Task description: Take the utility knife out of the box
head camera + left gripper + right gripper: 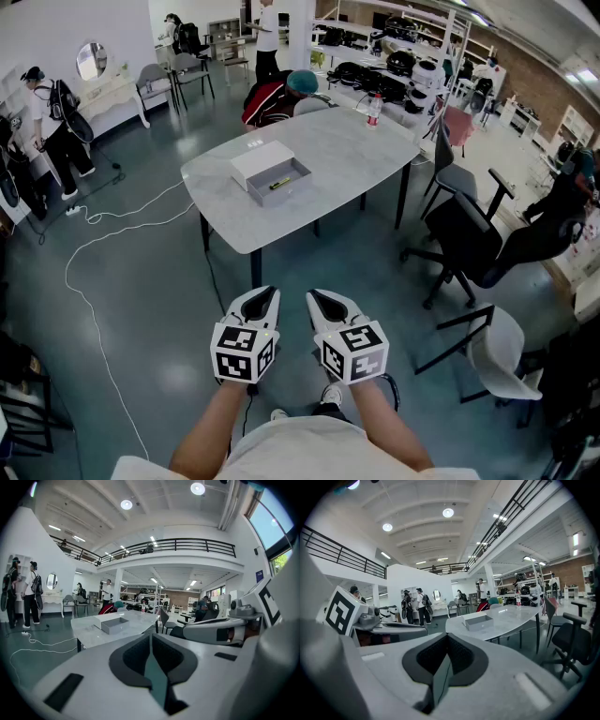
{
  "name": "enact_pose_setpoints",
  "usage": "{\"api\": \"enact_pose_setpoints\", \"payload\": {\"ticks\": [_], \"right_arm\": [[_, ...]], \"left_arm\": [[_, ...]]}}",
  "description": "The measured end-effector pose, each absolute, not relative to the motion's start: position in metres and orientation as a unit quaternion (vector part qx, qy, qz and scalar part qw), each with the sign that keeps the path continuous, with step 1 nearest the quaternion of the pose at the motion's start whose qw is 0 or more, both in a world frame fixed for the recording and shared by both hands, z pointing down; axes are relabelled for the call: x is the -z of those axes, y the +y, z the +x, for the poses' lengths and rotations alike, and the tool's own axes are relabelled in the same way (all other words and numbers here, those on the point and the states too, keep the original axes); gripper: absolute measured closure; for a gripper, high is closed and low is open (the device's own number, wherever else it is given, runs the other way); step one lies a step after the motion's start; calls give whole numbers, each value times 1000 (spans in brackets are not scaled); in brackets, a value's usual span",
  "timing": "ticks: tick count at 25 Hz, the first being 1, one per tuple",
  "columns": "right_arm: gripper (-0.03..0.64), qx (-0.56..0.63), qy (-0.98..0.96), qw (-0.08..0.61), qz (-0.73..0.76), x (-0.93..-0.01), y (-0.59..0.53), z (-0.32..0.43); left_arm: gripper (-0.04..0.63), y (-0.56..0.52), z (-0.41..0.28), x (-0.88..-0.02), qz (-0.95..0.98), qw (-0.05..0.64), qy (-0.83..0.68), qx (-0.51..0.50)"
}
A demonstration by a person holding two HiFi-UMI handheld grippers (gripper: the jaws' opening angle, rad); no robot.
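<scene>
Your left tongs (260,302) and right tongs (325,305) are both closed on nothing. In each gripper view the two pads meet along a seam with nothing between them. They hang side by side in front of your body, over the bare floor and well apart from the tabletop (347,150), so neither is near anything it could take hold of. Beyond them, the grey box (281,198) sits open toward the tabletop's left edge, set back from the near corner. Its white lid (258,157) lies just beside it on the far side. The utility knife (280,183), a small yellow-and-black shape, lies inside the box on its floor, angled across the middle. A bottle (374,110) stands at the far edge, well away from the box. As for progress, nothing of the task proper looks done. The lid is off, which helps, but the knife is in the box and untouched. What remains, as I judge it, is the whole job: step up to the tabletop, open one pair of tongs over the box, close on the knife's body and lift it clear of the walls.
</scene>
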State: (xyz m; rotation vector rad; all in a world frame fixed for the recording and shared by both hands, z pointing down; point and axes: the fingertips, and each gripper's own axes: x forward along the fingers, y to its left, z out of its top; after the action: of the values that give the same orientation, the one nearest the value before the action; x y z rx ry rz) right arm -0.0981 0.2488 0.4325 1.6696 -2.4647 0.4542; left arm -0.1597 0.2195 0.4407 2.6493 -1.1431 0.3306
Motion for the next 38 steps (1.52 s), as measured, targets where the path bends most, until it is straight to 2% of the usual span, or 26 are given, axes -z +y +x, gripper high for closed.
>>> {"api": "enact_pose_setpoints", "payload": {"ticks": [19,38], "right_arm": [[612,-159,-810,65,560,-439,234,-110],[612,-175,-835,52,518,-445,111,-20]], "left_arm": [[571,200,-175,-446,907,128,-386,-110],[571,88,-90,-450,885,128,-429,-126]]}}
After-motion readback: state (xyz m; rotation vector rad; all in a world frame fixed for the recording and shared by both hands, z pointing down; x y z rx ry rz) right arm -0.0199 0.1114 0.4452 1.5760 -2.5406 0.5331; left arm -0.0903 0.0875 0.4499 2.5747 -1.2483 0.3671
